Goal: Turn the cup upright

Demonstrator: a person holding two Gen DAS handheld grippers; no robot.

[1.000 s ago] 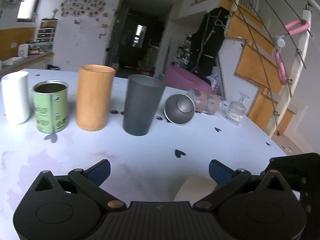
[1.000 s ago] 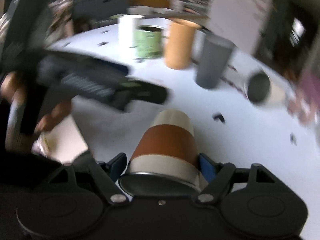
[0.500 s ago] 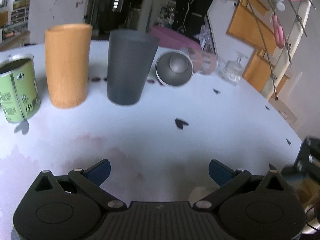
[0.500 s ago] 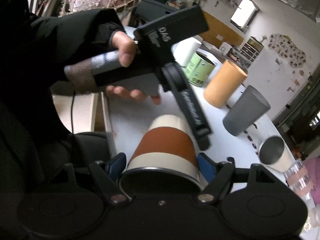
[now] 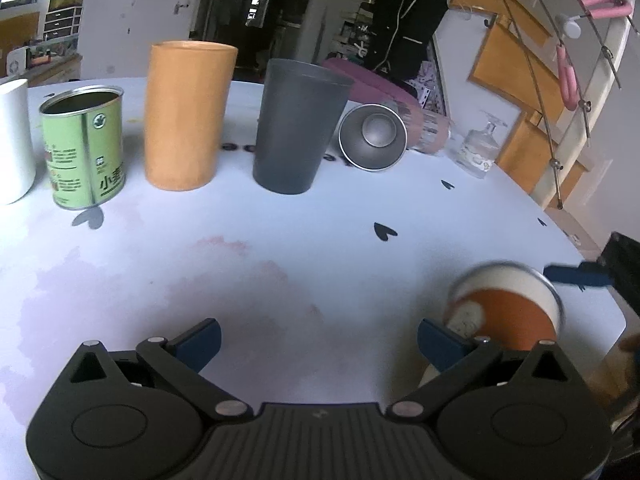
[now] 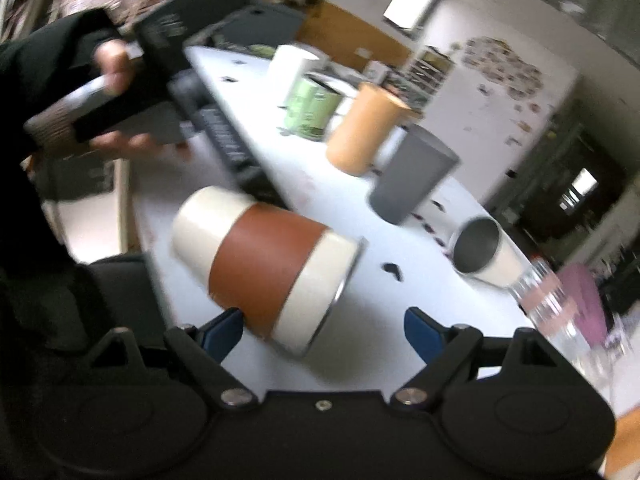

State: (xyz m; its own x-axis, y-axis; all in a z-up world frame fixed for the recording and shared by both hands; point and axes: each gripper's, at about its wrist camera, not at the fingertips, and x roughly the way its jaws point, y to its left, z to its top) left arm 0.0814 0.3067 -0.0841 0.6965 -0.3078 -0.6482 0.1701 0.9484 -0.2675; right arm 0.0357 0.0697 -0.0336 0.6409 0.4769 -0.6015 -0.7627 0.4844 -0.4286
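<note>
A cream cup with a brown sleeve (image 6: 264, 264) lies tilted on its side between my right gripper's (image 6: 324, 330) wide-open fingers, touching only the left finger (image 6: 222, 332); its metal rim points right. It also shows blurred in the left wrist view (image 5: 508, 312), at the table's right front edge, beside the right gripper's blue fingertip (image 5: 576, 274). My left gripper (image 5: 318, 338) is open and empty over the white table (image 5: 280, 248). A steel cup (image 5: 372, 136) lies on its side at the back.
A row stands at the back: a white cup (image 5: 12, 140), a green tin (image 5: 84, 148), an orange cylinder (image 5: 186, 114), a grey tumbler (image 5: 296, 126). A pink-banded glass (image 5: 432, 136) lies on its side; an upside-down stemmed glass (image 5: 480, 148) stands beside it. The table edge runs close on the right.
My right gripper opened and let go of the brown-sleeved cup, which tipped sideways and now lies askew between the fingers. The left gripper has tilted up slightly.
</note>
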